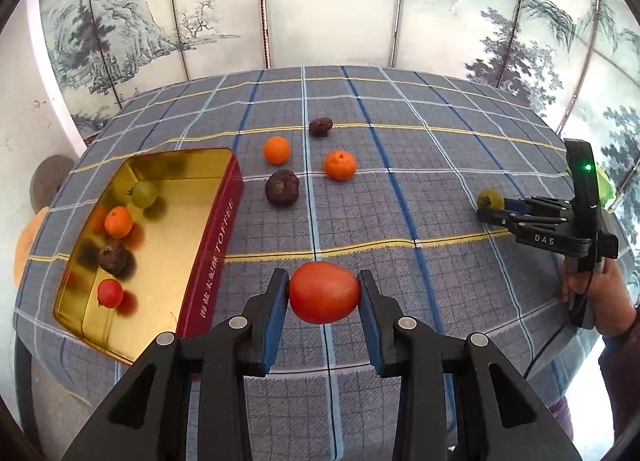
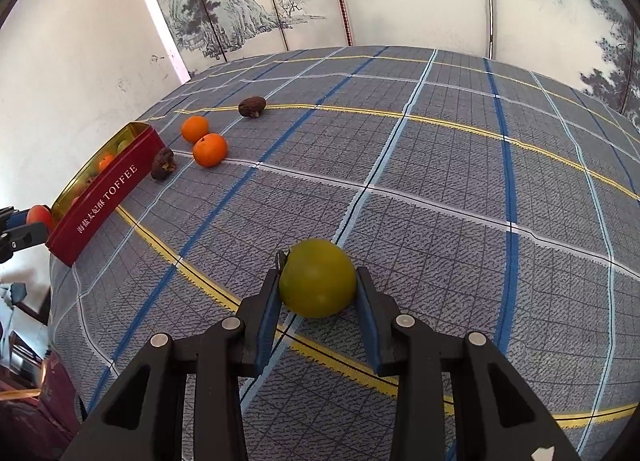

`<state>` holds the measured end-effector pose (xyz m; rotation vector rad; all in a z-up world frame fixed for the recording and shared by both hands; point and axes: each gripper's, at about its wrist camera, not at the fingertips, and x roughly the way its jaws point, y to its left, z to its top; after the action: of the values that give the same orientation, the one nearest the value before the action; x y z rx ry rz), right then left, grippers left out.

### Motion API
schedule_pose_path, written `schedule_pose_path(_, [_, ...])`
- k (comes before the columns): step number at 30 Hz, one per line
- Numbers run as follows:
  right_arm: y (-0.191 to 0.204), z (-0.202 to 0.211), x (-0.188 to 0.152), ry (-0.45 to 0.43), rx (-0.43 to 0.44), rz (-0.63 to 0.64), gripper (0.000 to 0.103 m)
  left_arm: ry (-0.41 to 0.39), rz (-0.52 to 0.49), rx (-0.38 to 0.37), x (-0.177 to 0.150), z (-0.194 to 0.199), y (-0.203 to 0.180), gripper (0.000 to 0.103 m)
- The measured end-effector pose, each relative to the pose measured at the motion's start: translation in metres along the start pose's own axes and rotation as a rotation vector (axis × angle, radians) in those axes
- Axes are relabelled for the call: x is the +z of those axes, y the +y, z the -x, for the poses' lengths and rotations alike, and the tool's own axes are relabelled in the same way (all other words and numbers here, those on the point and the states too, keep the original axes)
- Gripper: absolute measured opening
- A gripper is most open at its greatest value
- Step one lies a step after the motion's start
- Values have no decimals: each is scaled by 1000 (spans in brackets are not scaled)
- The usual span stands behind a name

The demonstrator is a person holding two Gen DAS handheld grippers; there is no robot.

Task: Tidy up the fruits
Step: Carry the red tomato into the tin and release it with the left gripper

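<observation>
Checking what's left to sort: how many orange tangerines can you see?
3: one inside the tin at, two on the cloth at and. The tin's near wall may hide more.

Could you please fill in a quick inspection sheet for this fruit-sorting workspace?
Surface: plaid tablecloth, flat.
Job's things: toffee tin holds four fruits; two oranges and two dark fruits lie loose on the cloth.
Clutter: nothing seen.
Grippers: left hand-held gripper shut on a red tomato; right hand-held gripper shut on a green fruit.
Cables: thin cable at the right handle.
Surroundings: painted folding screen.
</observation>
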<state>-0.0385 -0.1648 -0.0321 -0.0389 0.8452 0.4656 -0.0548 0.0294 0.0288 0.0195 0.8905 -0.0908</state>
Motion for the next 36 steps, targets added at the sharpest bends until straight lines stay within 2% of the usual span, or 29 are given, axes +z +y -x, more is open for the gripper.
schedule_pose_path(8, [-1,0,0,-2,6,-5,33,-9,19,31,4,-1,9,36])
schedule_pose_path(20, [-1,1,0,-2,7,-6,33,-25,65,139,11,-9,52,36])
schedule_pose_path(27, [-1,1,0,-2,7,-6,33,-6,57,202,14,-20,76,36])
schedule_pose_path(36, [-1,1,0,-2,7,-6,34,45,28,270,38,-46,109,36])
